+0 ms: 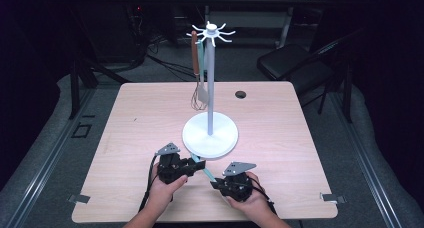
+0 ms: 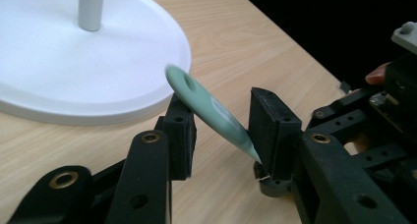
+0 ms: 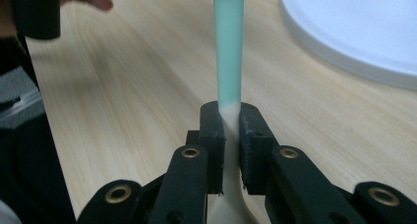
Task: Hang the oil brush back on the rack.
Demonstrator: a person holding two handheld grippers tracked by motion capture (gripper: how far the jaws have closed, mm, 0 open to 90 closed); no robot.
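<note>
Now mint utensil [image 3: 229, 47] between right tongs [image 3: 229, 117]

Pale wood-grain tabletop [image 1: 280, 138], matt. On it, white stand [image 1: 210, 134]: smooth, satin plastic-looking base. Beside base, mint-green utensil handle [image 2: 211, 111]: smooth, slightly glossy plastic. Gripper pads [image 3: 211, 130]: black, matt, rough-textured.

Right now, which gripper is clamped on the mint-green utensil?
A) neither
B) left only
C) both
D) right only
D. In the right gripper view the right gripper has both pads pressed on the mint-green utensil. In the left gripper view the handle passes slanting between the left gripper jaws, which stand apart around it without clamping.
</note>
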